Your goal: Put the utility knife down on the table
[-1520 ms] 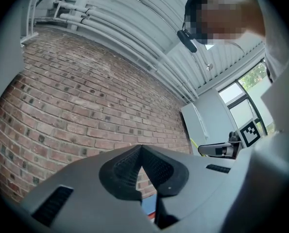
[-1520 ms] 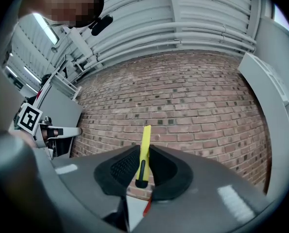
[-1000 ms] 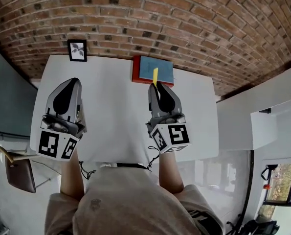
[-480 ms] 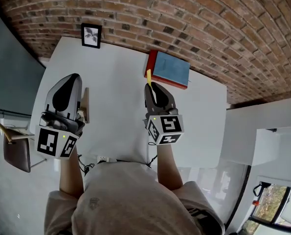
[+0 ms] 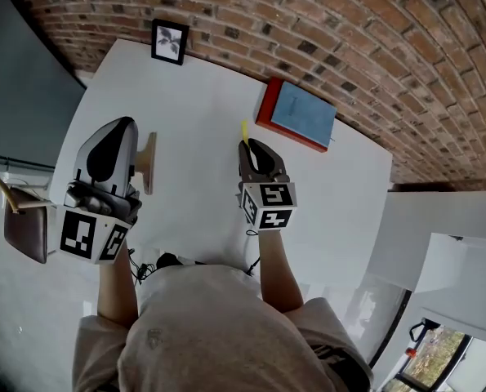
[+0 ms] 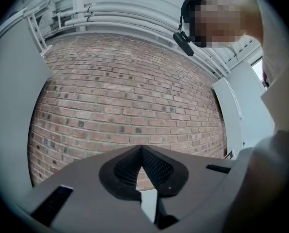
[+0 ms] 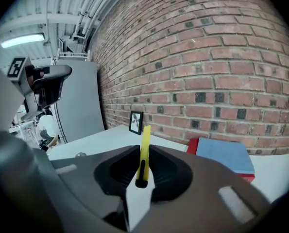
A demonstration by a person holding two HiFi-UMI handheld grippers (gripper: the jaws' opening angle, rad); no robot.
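Observation:
A slim yellow utility knife (image 7: 144,152) stands nearly upright between the jaws of my right gripper (image 7: 143,149), which is shut on it. In the head view its yellow tip (image 5: 244,130) pokes out ahead of the right gripper (image 5: 249,147), above the middle of the white table (image 5: 202,96). My left gripper (image 5: 116,129) hovers at the table's left side, tilted up towards the brick wall. Its jaws meet at the tips with nothing between them (image 6: 142,149).
A blue book on a red one (image 5: 298,114) lies at the table's far right. A small framed picture (image 5: 170,41) stands at the far edge against the brick wall. A flat wooden piece (image 5: 149,162) lies beside the left gripper. A chair (image 5: 22,227) stands left.
The head view has swung, so the table now looks turned clockwise. The right gripper with the knife has drawn back from the books towards the table's middle. The left gripper has stayed put.

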